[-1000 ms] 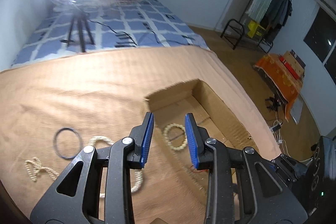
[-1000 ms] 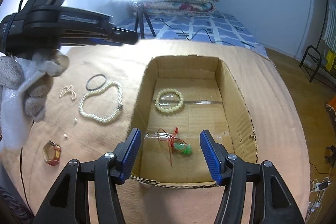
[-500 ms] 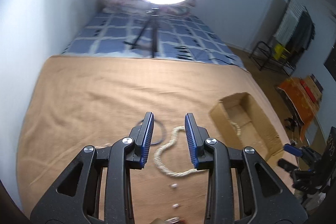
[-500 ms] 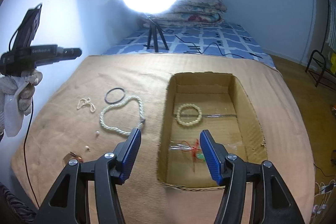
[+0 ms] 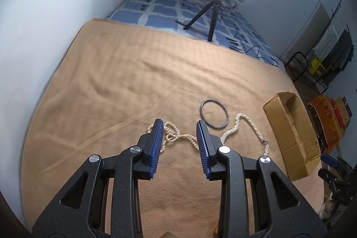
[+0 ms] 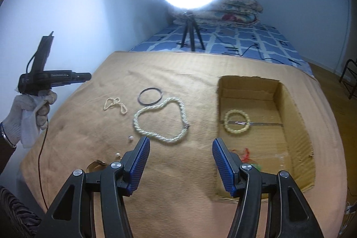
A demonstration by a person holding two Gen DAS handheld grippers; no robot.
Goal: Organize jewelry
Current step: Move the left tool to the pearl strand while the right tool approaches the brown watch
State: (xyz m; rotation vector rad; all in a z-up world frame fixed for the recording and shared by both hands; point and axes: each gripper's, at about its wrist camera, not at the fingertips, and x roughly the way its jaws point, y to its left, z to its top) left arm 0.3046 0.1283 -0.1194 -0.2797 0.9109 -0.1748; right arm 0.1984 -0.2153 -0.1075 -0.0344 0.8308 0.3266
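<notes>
The long cream beaded necklace (image 6: 161,121), limp, light and slithery, lies looped on the tan blanket (image 6: 178,171) left of the brown cardboard box (image 6: 296,126), best pinched across one strand, while both the left gripper (image 5: 179,126) and right gripper (image 6: 180,144) hover wide open, empty.

left tool (image 5: 179,135): jaws parted, empty | right tool (image 6: 180,154): jaws wide, empty

Black hand-held gripper (image 6: 180,162), blue ribbed pads (image 6: 139,162), silver screws.
</notes>
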